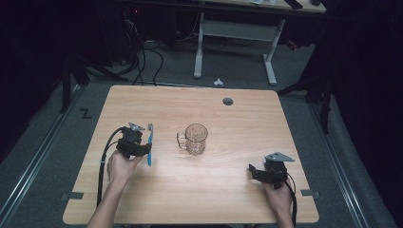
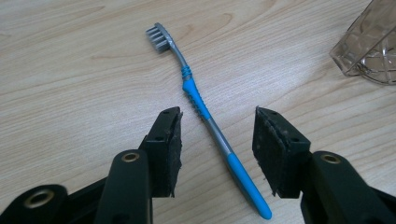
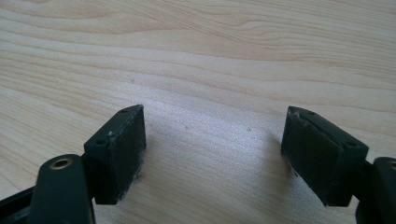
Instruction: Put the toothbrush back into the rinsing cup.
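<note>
My left hand-held gripper (image 2: 218,130) straddles the toothbrush (image 2: 205,114), jaws spread and not touching it, for a mid-handle grasp. The toothbrush lies flat on the bench (image 1: 237,190), at 9 o'clock from the glass mug (image 1: 195,139). My right hand-held gripper (image 3: 212,149) rests spread and empty, clear of the work.

The left gripper (image 1: 142,142) was held low in the left hand (image 1: 121,166), its jaws parted with a gap between the pads. The right gripper (image 1: 254,171) sat low in the right hand (image 1: 278,194), jaws spread wide, forearms entering from the near edge.
</note>
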`<state>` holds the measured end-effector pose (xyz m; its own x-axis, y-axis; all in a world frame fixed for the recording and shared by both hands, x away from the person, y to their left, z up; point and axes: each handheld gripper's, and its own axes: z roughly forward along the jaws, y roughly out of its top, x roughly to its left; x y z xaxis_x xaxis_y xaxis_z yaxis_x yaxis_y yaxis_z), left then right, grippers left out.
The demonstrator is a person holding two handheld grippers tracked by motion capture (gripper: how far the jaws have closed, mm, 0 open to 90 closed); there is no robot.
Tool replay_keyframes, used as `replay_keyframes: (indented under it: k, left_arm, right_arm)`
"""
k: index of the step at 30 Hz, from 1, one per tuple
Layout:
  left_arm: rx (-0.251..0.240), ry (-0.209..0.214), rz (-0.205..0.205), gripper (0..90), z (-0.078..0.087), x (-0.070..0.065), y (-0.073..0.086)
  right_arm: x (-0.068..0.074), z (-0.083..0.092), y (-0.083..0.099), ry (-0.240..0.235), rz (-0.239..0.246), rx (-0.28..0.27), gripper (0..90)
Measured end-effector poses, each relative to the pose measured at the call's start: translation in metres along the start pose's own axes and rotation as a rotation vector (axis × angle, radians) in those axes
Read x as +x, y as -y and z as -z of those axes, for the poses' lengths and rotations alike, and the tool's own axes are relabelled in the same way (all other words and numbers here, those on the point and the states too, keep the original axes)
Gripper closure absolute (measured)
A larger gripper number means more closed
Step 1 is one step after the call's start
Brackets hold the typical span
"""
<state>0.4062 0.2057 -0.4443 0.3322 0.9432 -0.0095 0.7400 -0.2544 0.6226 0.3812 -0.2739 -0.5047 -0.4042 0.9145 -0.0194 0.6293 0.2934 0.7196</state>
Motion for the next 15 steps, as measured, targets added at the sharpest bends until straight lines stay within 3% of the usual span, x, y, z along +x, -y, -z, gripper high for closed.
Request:
replay_keyframes:
  k: [15]
  left_arm:
    - [0.029,-0.016,-0.01,51.6,-0.005,0.002,-0.016]
  right_arm:
    - [0.0,0.0,0.0,0.0,-0.001,0.001,22.1]
